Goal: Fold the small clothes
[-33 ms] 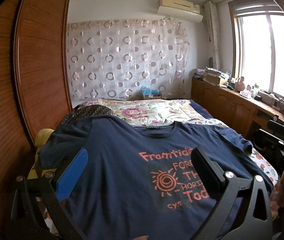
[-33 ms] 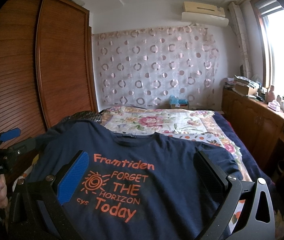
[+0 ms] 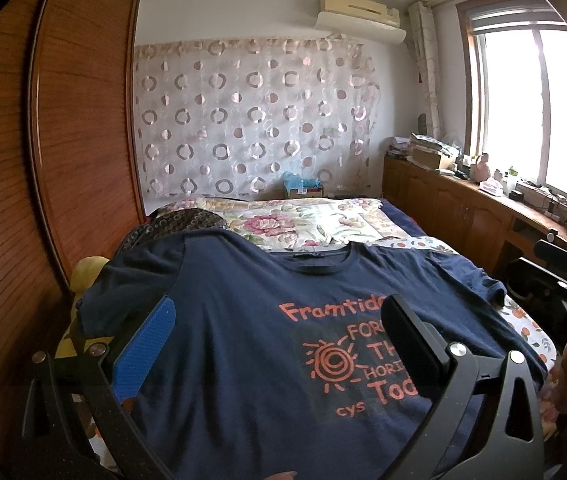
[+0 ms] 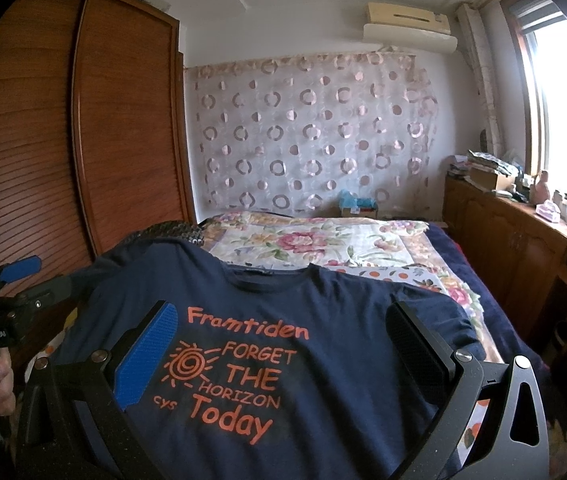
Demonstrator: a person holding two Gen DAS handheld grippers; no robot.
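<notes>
1. Nothing has moved since the earlier frame.
2. Navy T-shirt [image 4: 323,340] lies flat, print up, on the bed [image 4: 363,248].
3. Left gripper [image 3: 279,344] and right gripper [image 4: 283,352] hover above, jaws wide, empty.
4. Best pinch a sleeve edge cleanly, single layer.

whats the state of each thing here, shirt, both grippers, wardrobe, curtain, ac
navy t-shirt: spread flat on the bed, print side up, unfolded
left gripper: open, above the shirt, holding nothing
right gripper: open, above the shirt, holding nothing
floral quilt: lying on the bed beyond the shirt collar
wardrobe doors: shut
patterned curtain: drawn across the wall
air conditioner: mounted high on the wall; running or not, cannot tell
</notes>
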